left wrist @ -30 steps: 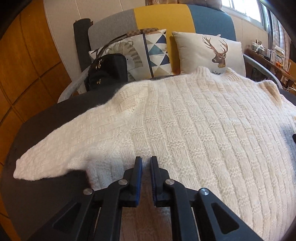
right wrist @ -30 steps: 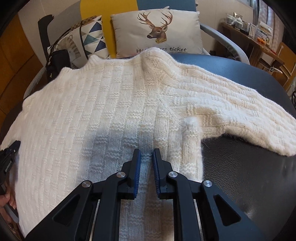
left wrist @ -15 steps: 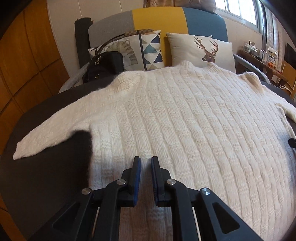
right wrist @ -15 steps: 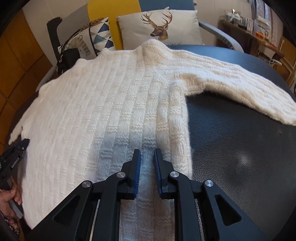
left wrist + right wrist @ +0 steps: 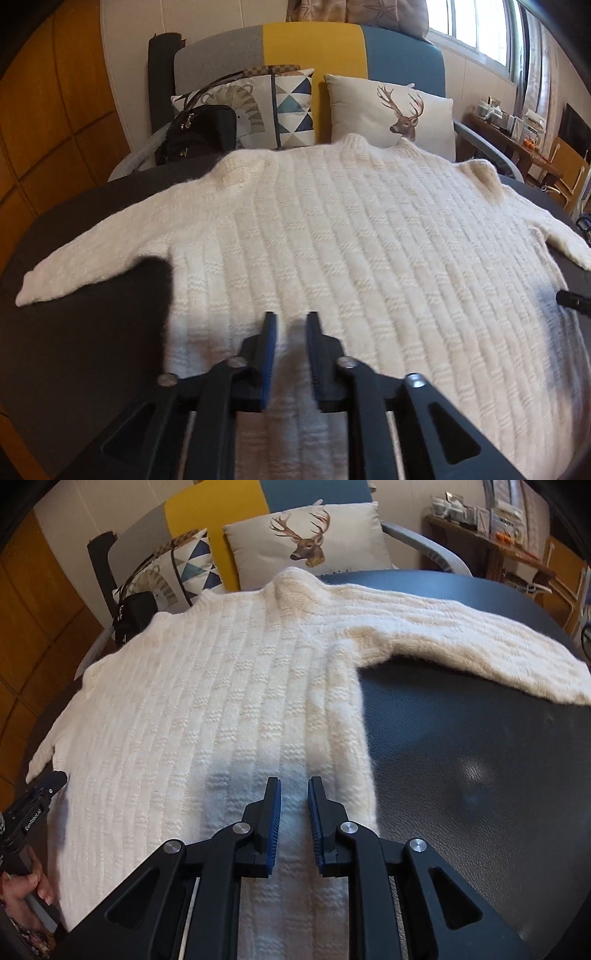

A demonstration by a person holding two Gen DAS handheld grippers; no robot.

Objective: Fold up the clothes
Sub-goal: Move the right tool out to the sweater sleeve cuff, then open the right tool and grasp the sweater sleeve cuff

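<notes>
A cream knitted sweater point(image 5: 351, 251) lies flat and spread on a dark round table point(image 5: 92, 314), collar away from me, both sleeves out to the sides. It also shows in the right wrist view point(image 5: 221, 709), with its right sleeve point(image 5: 461, 642) stretched across the table point(image 5: 480, 775). My left gripper point(image 5: 291, 321) hovers over the sweater's lower left part, jaws slightly apart and empty. My right gripper point(image 5: 294, 786) hovers over the lower right part near the side seam, jaws slightly apart and empty. The left gripper's tip point(image 5: 48, 782) shows at the left edge of the right wrist view.
A sofa with a deer cushion point(image 5: 399, 110), a patterned cushion point(image 5: 280, 103) and a black handbag point(image 5: 199, 129) stands behind the table. A wooden wall point(image 5: 55, 110) is on the left. A cluttered shelf point(image 5: 487, 520) stands at the far right.
Both grippers have pulled back toward the sweater's hem and risen, so more of the sweater and table shows. The jaws have stayed slightly apart and the sweater has not moved.
</notes>
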